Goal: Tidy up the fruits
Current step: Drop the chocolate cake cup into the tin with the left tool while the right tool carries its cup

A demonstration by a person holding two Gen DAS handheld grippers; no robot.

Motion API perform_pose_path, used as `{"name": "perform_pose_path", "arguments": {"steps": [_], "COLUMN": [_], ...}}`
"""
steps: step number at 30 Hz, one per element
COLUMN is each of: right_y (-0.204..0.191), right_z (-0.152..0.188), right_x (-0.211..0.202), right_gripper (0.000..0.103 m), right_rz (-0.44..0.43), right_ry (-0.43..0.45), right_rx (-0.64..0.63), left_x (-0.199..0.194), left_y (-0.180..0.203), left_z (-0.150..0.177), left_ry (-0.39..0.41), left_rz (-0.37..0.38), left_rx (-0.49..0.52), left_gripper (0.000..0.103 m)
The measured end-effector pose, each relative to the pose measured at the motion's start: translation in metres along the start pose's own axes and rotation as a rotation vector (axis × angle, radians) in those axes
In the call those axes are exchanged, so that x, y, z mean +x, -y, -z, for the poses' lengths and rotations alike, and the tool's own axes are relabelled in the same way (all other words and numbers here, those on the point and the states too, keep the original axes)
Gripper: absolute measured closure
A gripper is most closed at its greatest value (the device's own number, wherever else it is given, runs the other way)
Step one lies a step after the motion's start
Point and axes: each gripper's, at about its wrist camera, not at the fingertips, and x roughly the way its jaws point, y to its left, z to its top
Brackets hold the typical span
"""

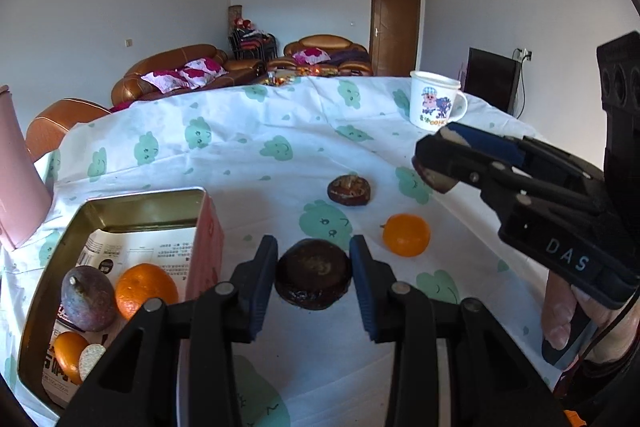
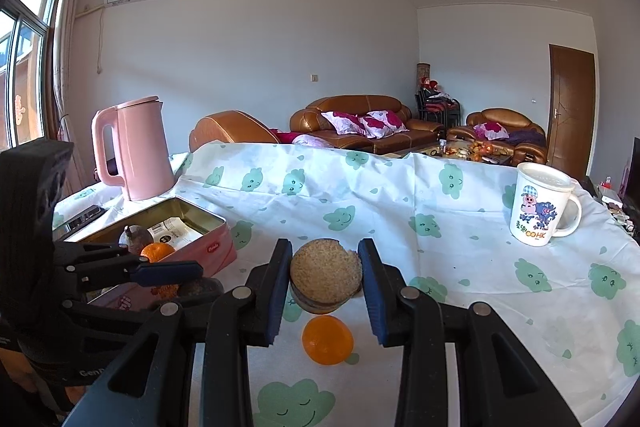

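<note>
My left gripper [image 1: 314, 275] closes around a dark brown round fruit [image 1: 313, 273] that rests on the tablecloth, its pads at both sides. My right gripper [image 2: 325, 277] is shut on a round fruit half with a pale cut face [image 2: 326, 277] and holds it above the table; it shows from the side in the left wrist view [image 1: 434, 169]. An orange [image 1: 406, 235] lies on the cloth, below the right gripper [image 2: 327, 339]. Another dark fruit [image 1: 349, 190] lies farther back. A pink tin box [image 1: 120, 211] at the left holds a purple fruit [image 1: 88, 299], an orange [image 1: 145, 289] and more.
A pink kettle [image 2: 138, 147] stands behind the tin. A white cartoon mug [image 2: 540, 211] stands at the far right of the table. The table has a white cloth with green clouds [image 2: 440, 227]. Sofas and a door are behind.
</note>
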Motion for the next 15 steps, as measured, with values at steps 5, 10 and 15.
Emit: {"name": "perform_pose_path", "arguments": {"steps": [5, 10, 15], "right_y": [-0.015, -0.047, -0.077], "right_z": [-0.001, -0.008, -0.017], "right_x": [0.003, 0.005, 0.011], "right_gripper": [0.067, 0.067, 0.067], "right_rz": [-0.062, -0.141, -0.215], "right_ry": [-0.02, -0.021, -0.025], "right_rx": [0.004, -0.029, -0.05], "left_x": [-0.037, -0.064, -0.075], "left_y": [-0.031, -0.077, -0.112], "left_z": [-0.002, 0.0, 0.007], "left_ry": [0.106, 0.134, 0.136], "left_rz": [-0.036, -0.109, -0.159], "left_rx": [-0.073, -0.144, -0.207], "left_gripper": [0.064, 0.064, 0.064]}}
